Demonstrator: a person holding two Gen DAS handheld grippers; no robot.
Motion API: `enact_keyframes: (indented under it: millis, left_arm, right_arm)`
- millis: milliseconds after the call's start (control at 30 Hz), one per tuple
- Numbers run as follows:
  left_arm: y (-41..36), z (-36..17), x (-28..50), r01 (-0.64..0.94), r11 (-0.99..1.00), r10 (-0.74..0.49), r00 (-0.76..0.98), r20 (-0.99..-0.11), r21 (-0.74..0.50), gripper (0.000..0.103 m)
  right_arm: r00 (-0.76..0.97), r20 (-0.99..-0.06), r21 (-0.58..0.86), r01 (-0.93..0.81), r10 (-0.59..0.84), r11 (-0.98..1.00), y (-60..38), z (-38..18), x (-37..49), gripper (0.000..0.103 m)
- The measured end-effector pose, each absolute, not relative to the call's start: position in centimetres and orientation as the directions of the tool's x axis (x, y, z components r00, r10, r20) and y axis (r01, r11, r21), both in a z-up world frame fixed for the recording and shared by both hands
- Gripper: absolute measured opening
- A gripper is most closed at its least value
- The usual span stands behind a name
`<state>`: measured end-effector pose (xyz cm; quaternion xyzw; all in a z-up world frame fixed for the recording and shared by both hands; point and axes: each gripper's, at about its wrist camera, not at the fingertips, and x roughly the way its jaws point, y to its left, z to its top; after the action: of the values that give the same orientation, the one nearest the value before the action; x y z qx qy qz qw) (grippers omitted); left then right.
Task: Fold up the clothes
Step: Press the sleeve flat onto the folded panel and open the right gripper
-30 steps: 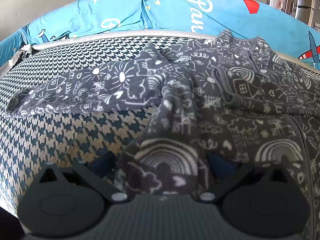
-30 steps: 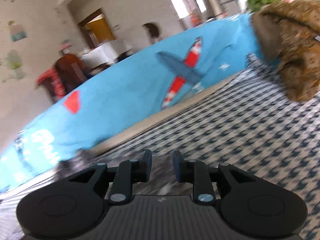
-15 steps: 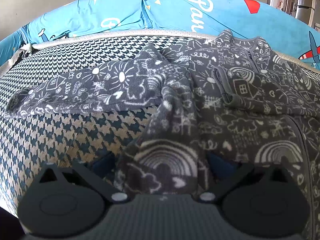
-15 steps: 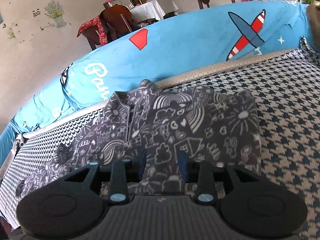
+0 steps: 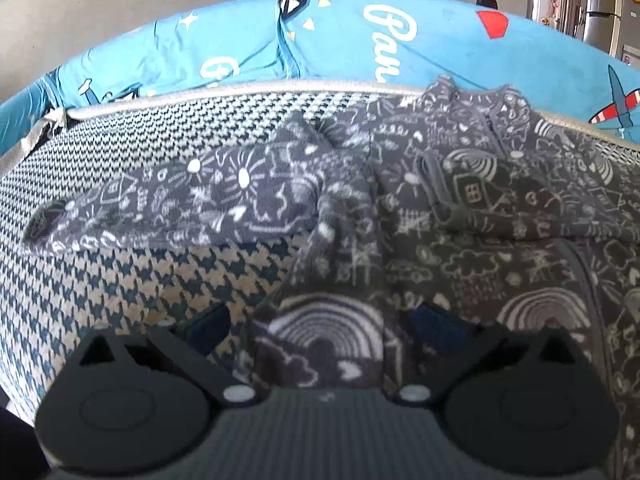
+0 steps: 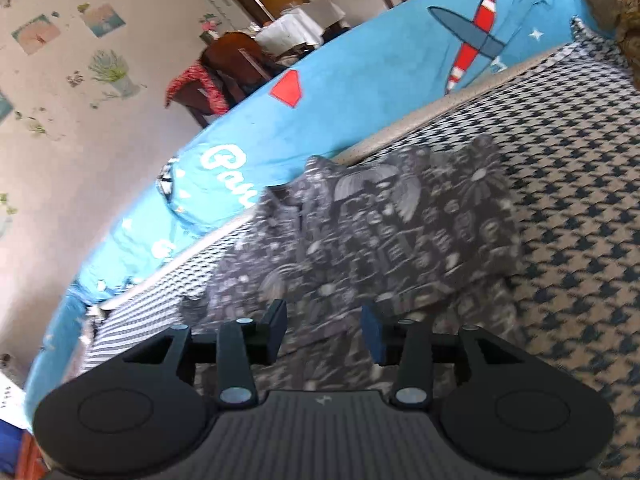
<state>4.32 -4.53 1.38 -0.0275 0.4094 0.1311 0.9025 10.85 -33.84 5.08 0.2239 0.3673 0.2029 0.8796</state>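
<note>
A dark grey fleece garment (image 5: pixel 460 216) with white doodle prints lies on the houndstooth sofa seat (image 5: pixel 120 280), one sleeve (image 5: pixel 172 200) stretched out to the left. My left gripper (image 5: pixel 322 326) is open, its blue pads (image 5: pixel 208 326) wide apart with the garment's lower corner lying between them. In the right wrist view the same garment (image 6: pixel 384 232) lies partly folded, blurred by motion. My right gripper (image 6: pixel 324 330) hovers open over its near edge, with nothing pinched between the fingers.
A bright blue printed cover (image 5: pixel 360 40) drapes the sofa back behind the seat. A brown fuzzy item (image 6: pixel 624 8) sits at the far right of the seat. Bare houndstooth seat (image 6: pixel 580 240) lies right of the garment. Chairs and a table stand beyond the sofa.
The right gripper swung from the sofa's right end over to the garment, then tilted, and its fingers spread a little wider. The left gripper stayed at the garment's corner, its view tipped slightly upward.
</note>
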Motion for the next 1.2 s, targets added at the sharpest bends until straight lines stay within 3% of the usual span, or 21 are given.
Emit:
enact_keyframes:
  millis: [467,733,967,1133,1200]
  left_arm:
    - [-3.4,5.2,7.8,-0.233,0.967,0.234,0.671,-0.703,0.100,0.103]
    - [-1.4,4.7,9.3,-0.283,0.957,0.240,0.668,-0.704,0.058,0.103]
    - [-0.6,5.1,8.8,-0.285,0.958,0.223,0.686,-0.693,0.026,0.103]
    - [-0.2,4.9,8.5,-0.286,0.958,0.210,0.676,-0.706,0.011,0.103]
    - [-0.1,4.8,8.4,-0.289,0.957,0.207,0.672,-0.711,0.006,0.103]
  right_arm:
    - [0.609,-0.624,0.369,-0.322,0.489,0.872,-26.3,3.3,14.5,0.049]
    - [0.612,-0.648,0.164,-0.469,0.453,0.868,-20.0,1.1,15.8,0.068]
    - [0.559,-0.633,0.170,-0.574,0.536,0.801,-17.0,0.2,15.3,0.072]
    - [0.590,-0.648,0.050,-0.597,0.482,0.800,-15.1,-1.2,15.0,0.072]
    - [0.610,-0.645,0.018,-0.590,0.460,0.807,-14.6,-1.6,15.1,0.067]
